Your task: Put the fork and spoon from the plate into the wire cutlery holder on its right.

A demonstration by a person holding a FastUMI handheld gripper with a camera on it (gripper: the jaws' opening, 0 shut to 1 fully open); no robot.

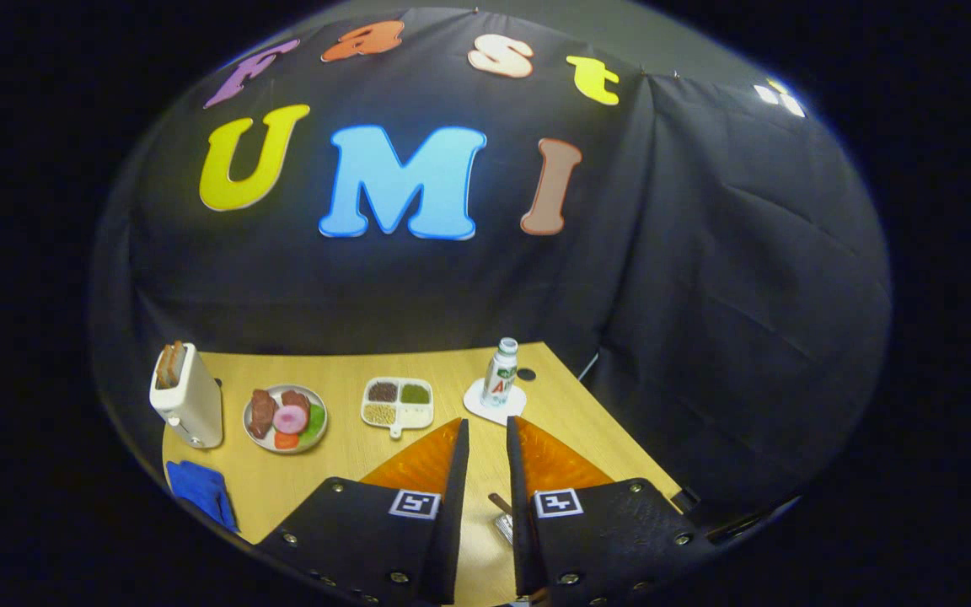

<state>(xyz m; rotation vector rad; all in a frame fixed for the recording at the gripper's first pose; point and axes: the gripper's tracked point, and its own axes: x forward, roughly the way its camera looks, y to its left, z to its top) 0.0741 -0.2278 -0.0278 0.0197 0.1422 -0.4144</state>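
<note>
My gripper (486,434) hangs above the near part of the wooden table (342,459). Its two fingers stand nearly parallel with a narrow gap, and bare table shows between the tips. Deep in that gap, close to the right finger's inner face, I see a piece of cutlery (502,518) with a brown handle end and a metal part. It is thinner than the gap, and I cannot tell whether it is a fork or a spoon. Whatever lies beneath the fingers is hidden.
Beyond the fingers a bottle (500,373) stands on a white coaster (494,403). A divided tray of grains (397,404) is ahead and left, then a plate of toy food (285,418), a toaster (186,394) and a blue cloth (201,491). The table's right edge runs diagonally.
</note>
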